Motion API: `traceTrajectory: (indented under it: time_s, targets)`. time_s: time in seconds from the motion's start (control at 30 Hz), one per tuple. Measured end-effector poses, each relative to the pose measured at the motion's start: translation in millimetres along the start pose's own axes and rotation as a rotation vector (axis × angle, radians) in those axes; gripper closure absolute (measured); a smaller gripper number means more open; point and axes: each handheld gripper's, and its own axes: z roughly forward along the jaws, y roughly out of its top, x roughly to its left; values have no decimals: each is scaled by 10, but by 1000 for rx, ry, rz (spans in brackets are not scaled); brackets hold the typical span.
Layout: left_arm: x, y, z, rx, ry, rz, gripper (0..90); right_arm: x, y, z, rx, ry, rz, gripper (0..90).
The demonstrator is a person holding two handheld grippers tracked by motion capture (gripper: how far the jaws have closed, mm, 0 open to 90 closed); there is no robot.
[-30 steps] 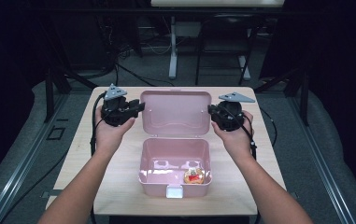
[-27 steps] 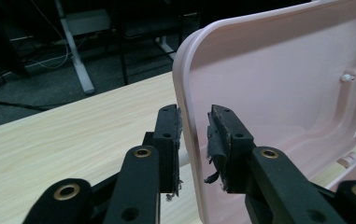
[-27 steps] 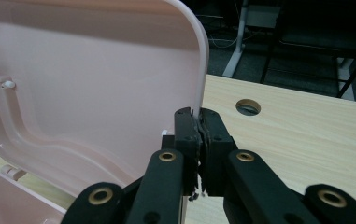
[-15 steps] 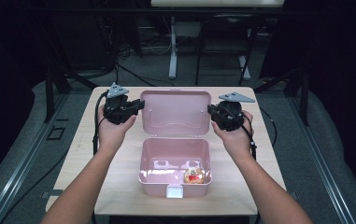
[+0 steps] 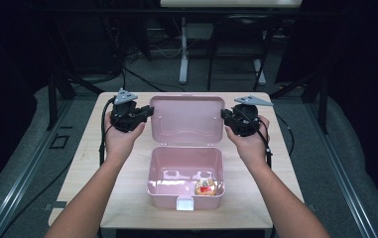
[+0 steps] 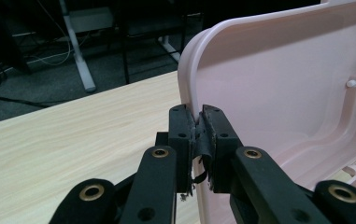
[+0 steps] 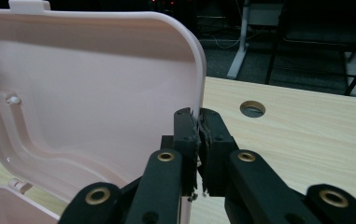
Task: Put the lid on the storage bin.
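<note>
A pink box (image 5: 185, 176) sits at the middle of the table (image 5: 85, 171), its lid (image 5: 187, 120) standing open at the box's 12 o'clock side. The left gripper (image 5: 146, 113) is at the lid's 9 o'clock edge, and its jaws have just been closing; in the left gripper view the left gripper (image 6: 199, 135) has the lid (image 6: 288, 88) rim between its pads, pinched tight. The right gripper (image 5: 225, 117) is at the lid's 3 o'clock edge; in the right gripper view the right gripper (image 7: 198, 140) clamps the lid (image 7: 87, 88) rim, jaws pressed together on the thin plastic. Both hands hold level with each other, one on each side of the lid. Inside the box, toward its 5 o'clock corner, lies a small red and yellow item (image 5: 206, 187). A round hole (image 7: 253, 108) shows in the table (image 7: 306, 135) at 1 o'clock from the right gripper's jaws.
</note>
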Motion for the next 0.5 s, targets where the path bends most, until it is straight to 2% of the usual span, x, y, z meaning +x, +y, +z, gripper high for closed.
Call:
traceTrajectory:
  time_s: [0.5]
  targets:
    - [45, 11, -27, -24, -4, -10, 836, 21, 46, 60, -12, -7, 1, 875]
